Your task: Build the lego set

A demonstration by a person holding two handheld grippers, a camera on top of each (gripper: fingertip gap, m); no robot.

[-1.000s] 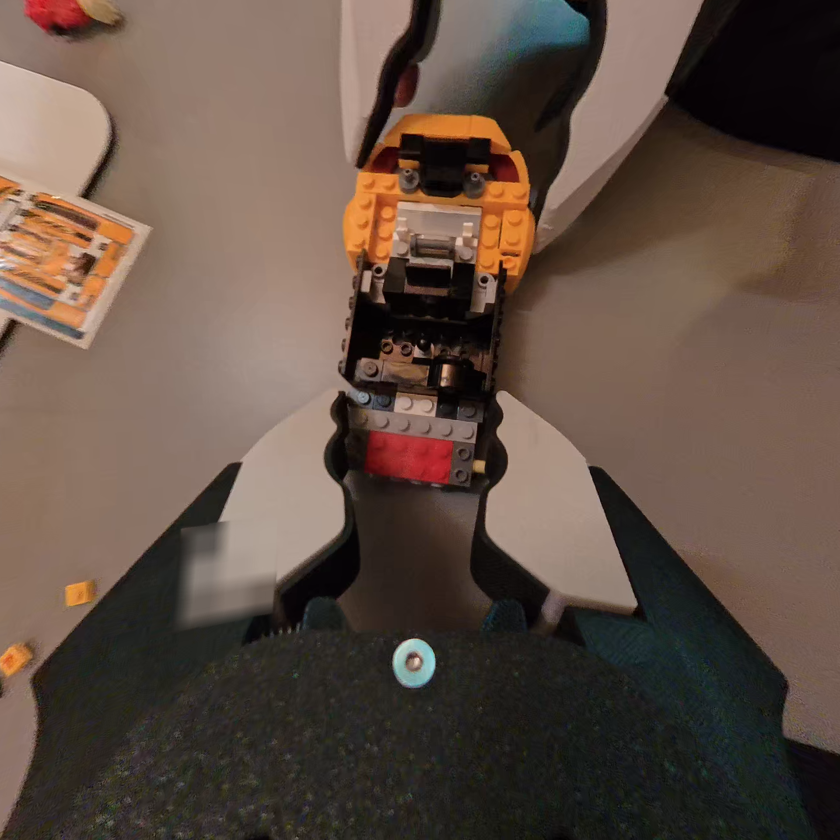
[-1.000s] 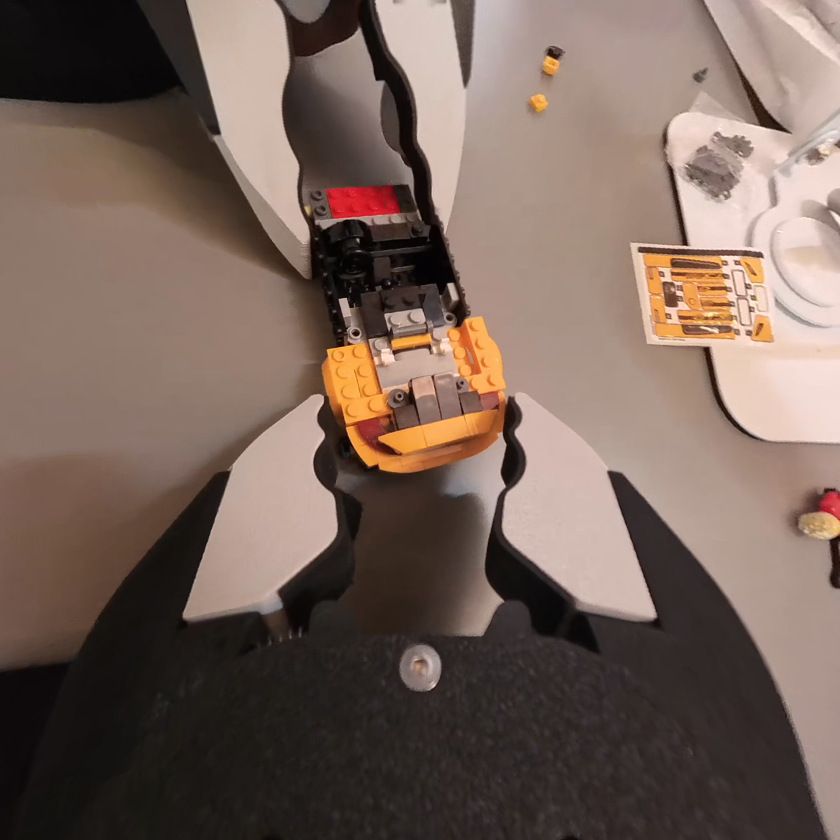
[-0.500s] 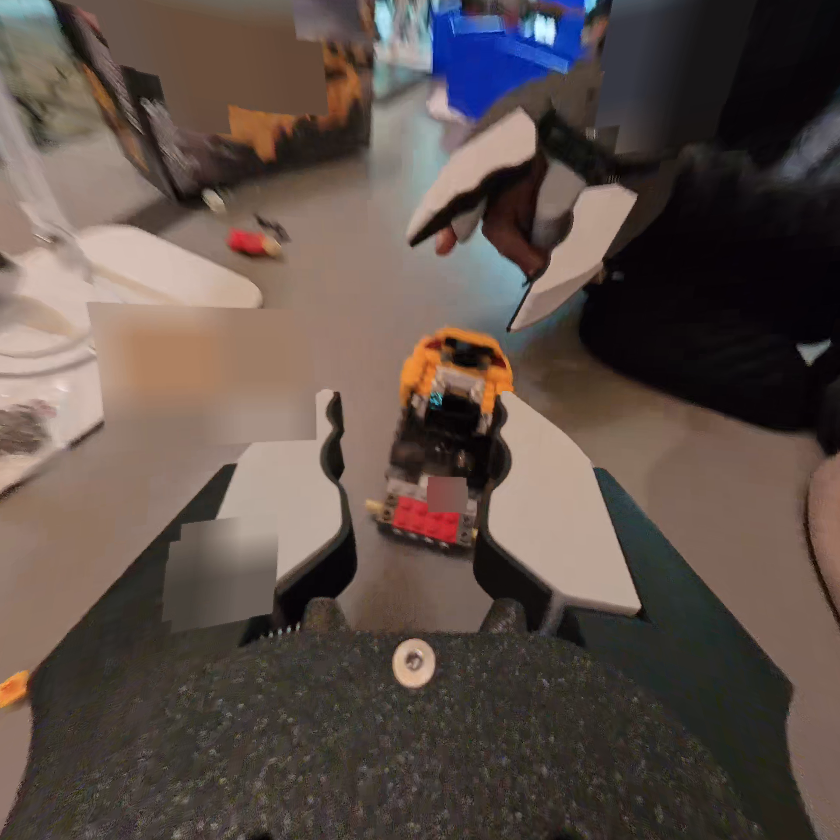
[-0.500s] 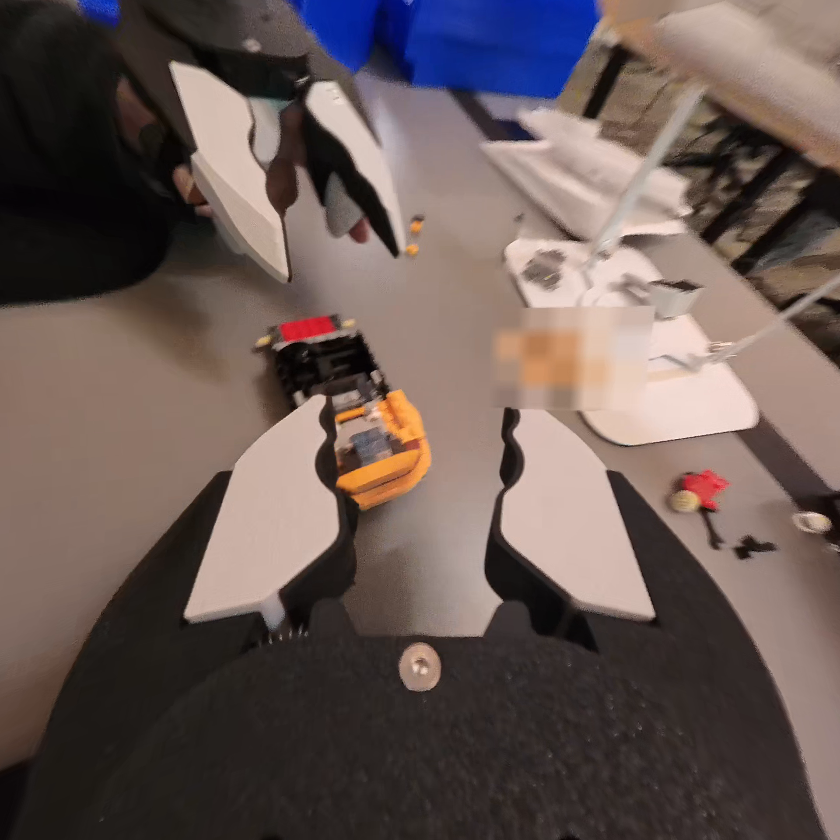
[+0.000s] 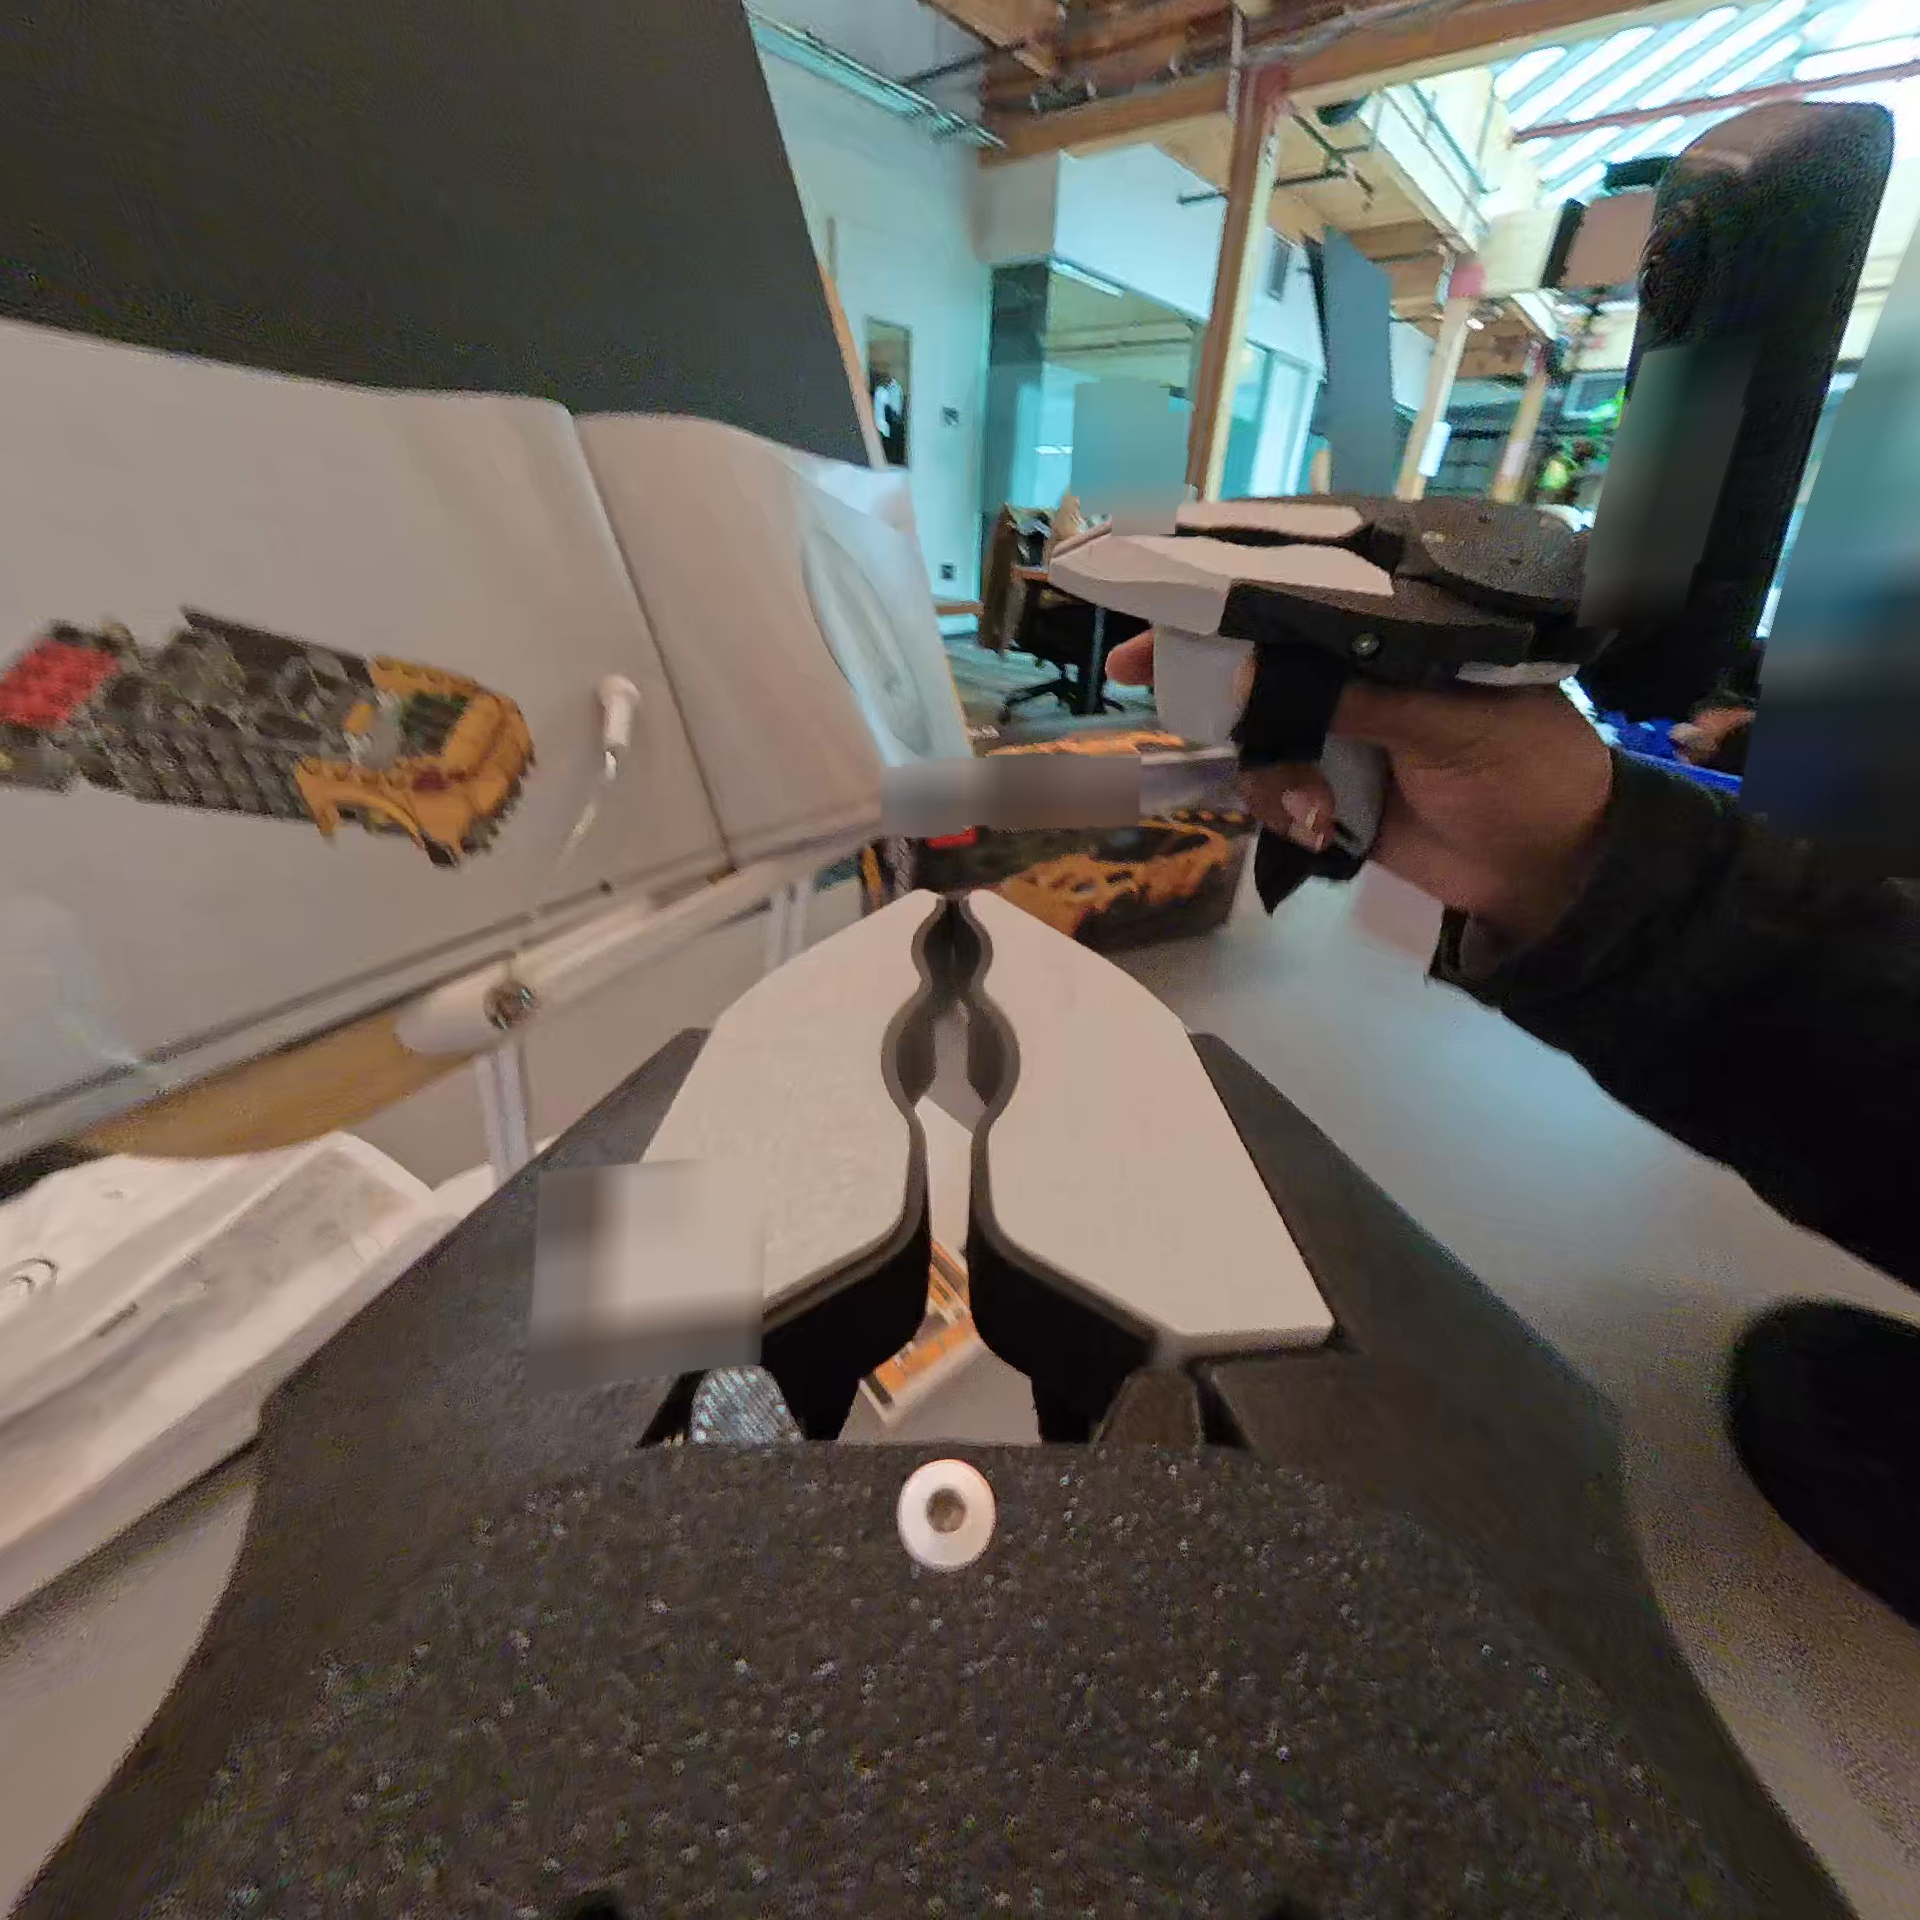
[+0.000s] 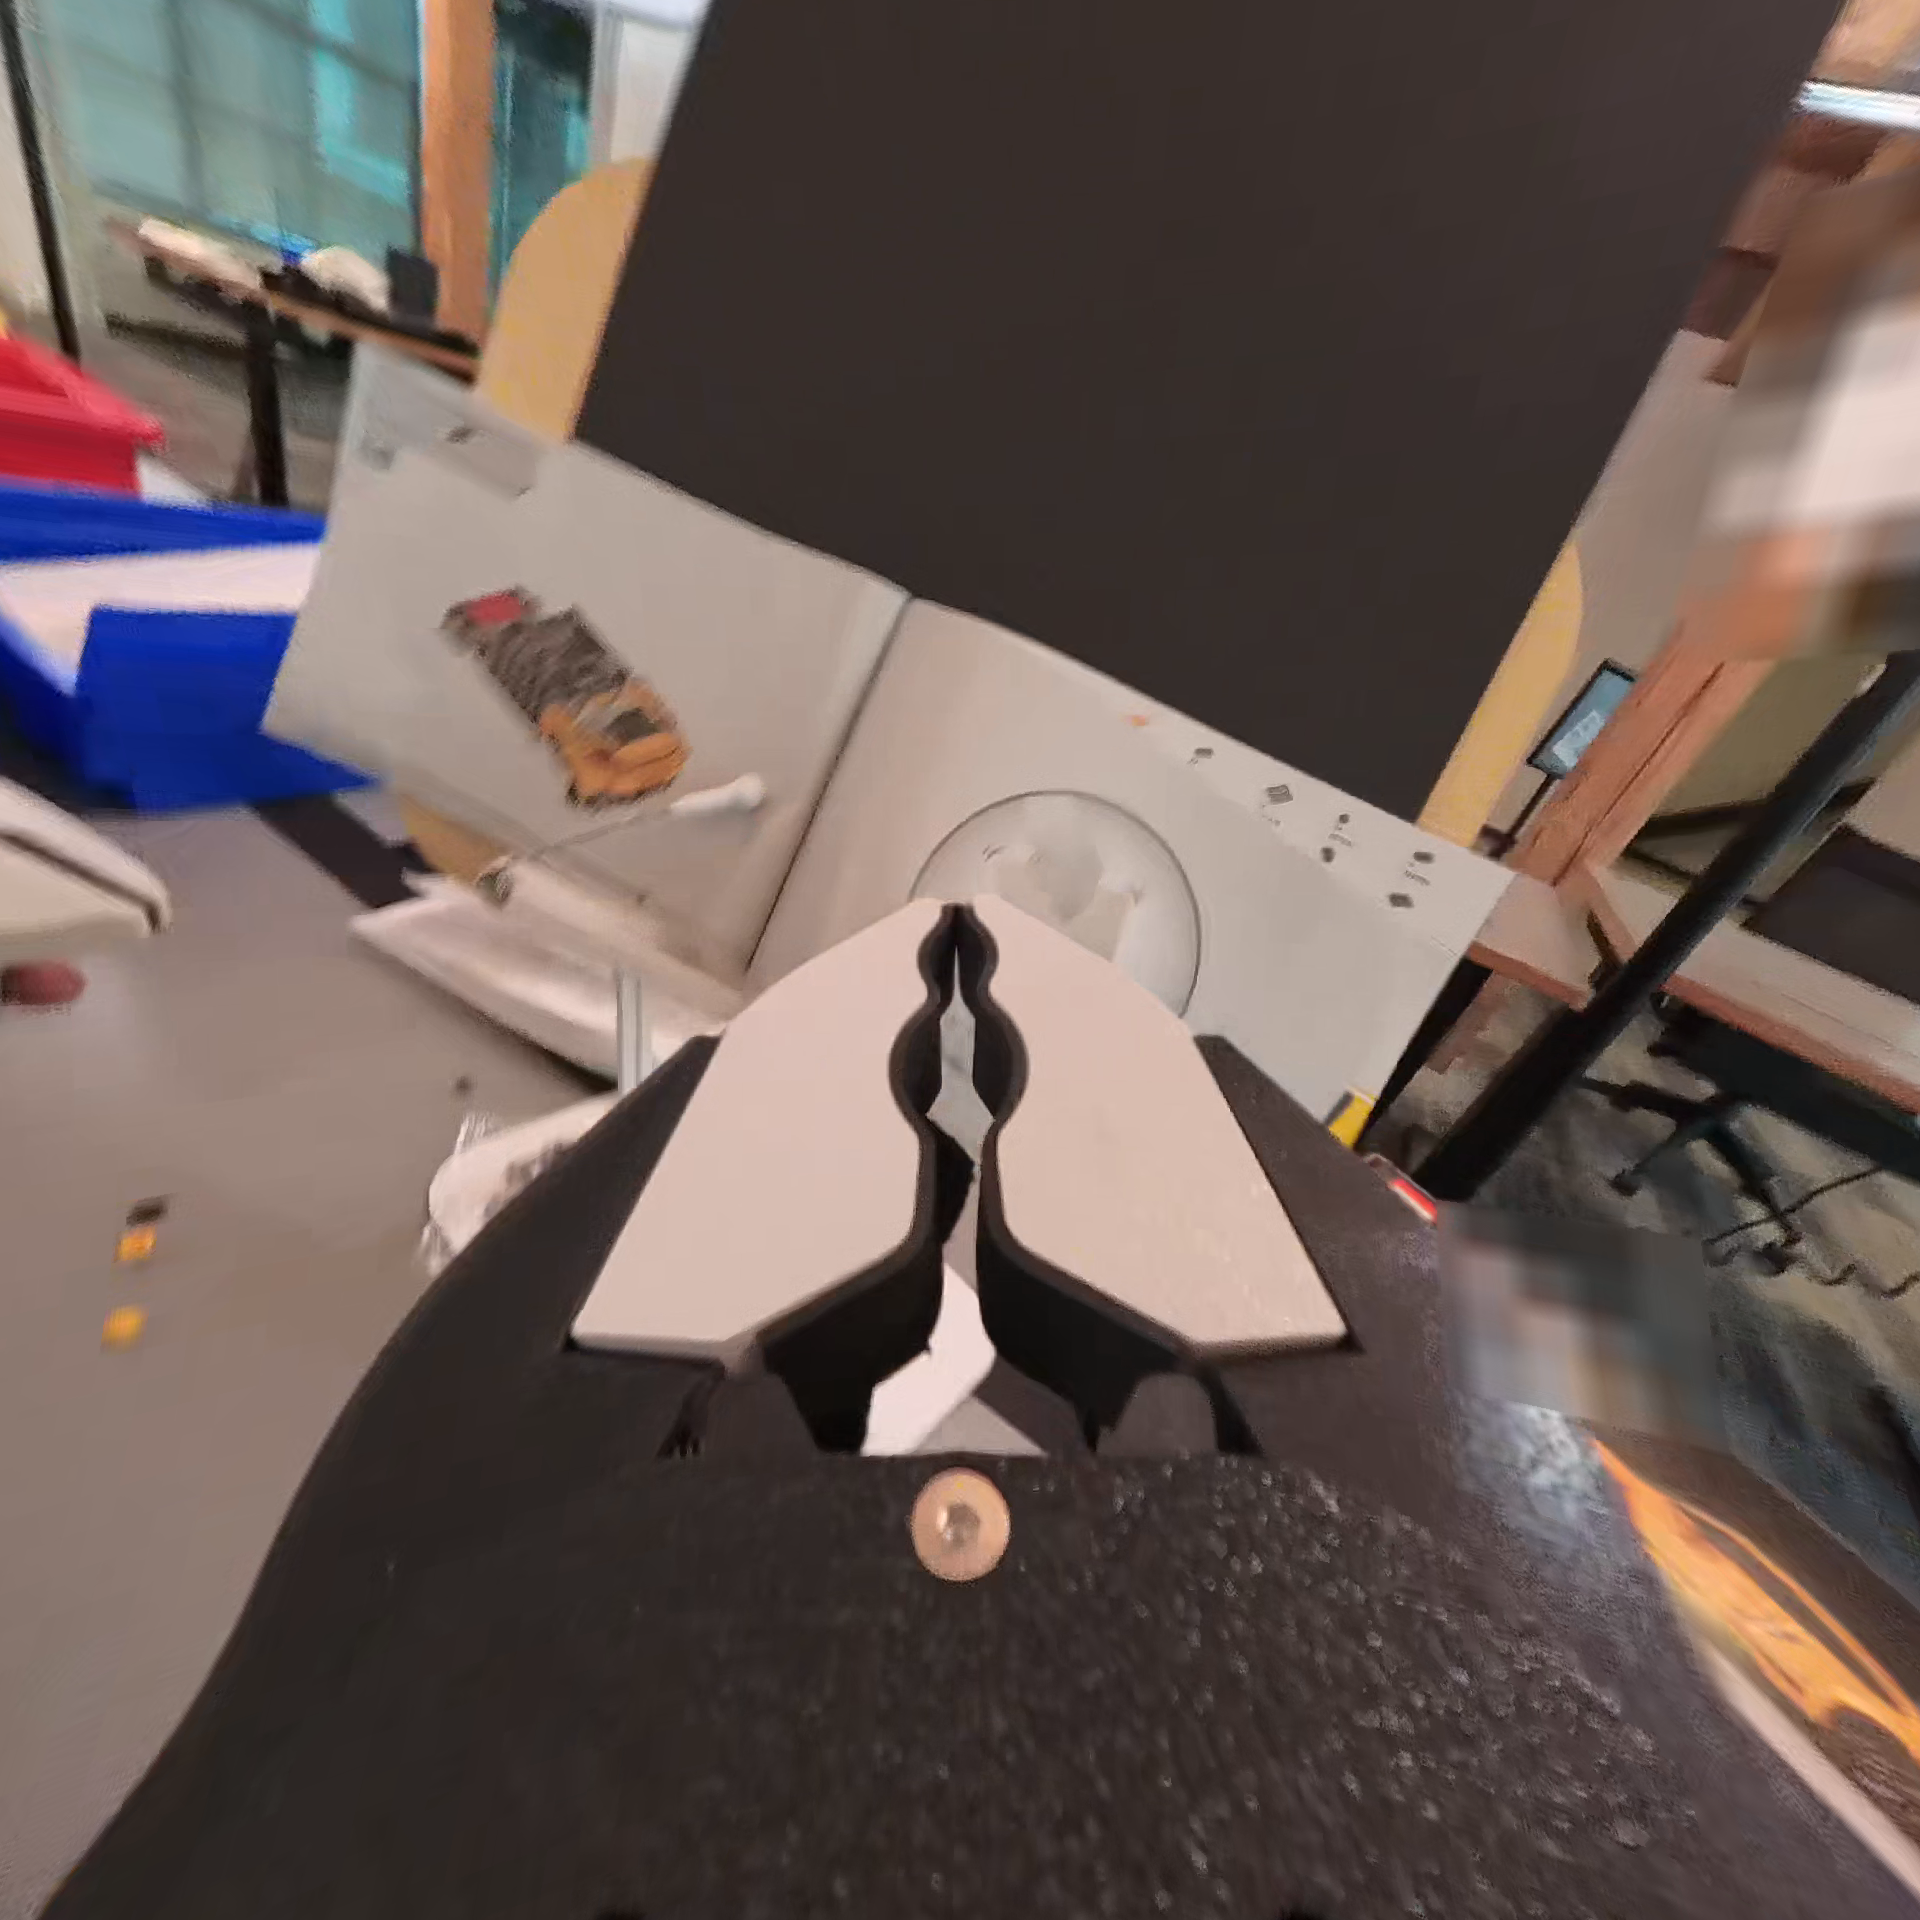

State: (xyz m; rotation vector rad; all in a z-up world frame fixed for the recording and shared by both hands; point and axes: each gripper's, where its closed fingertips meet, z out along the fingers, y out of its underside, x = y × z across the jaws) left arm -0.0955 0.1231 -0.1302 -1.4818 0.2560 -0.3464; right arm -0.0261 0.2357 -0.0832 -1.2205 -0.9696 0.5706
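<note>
Grey fingers of the left tool (image 5: 951, 914) and right tool (image 6: 954, 916) were pressed together, empty, raised above the worktop (image 5: 1455, 1122).

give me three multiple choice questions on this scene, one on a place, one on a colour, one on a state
1. In the left wrist view, the open booklet stands where from the left gripper?
A left
B right
C underneath

2. The small loose pieces on the table are?
A green
B orange
C blue

3. The left gripper's jaws are?
A wide open
B closed together
C clamped on the booklet

Answers: A, its pages fill the view's left side; B, both pieces show orange; B, the jaws meet at their tips.
</note>
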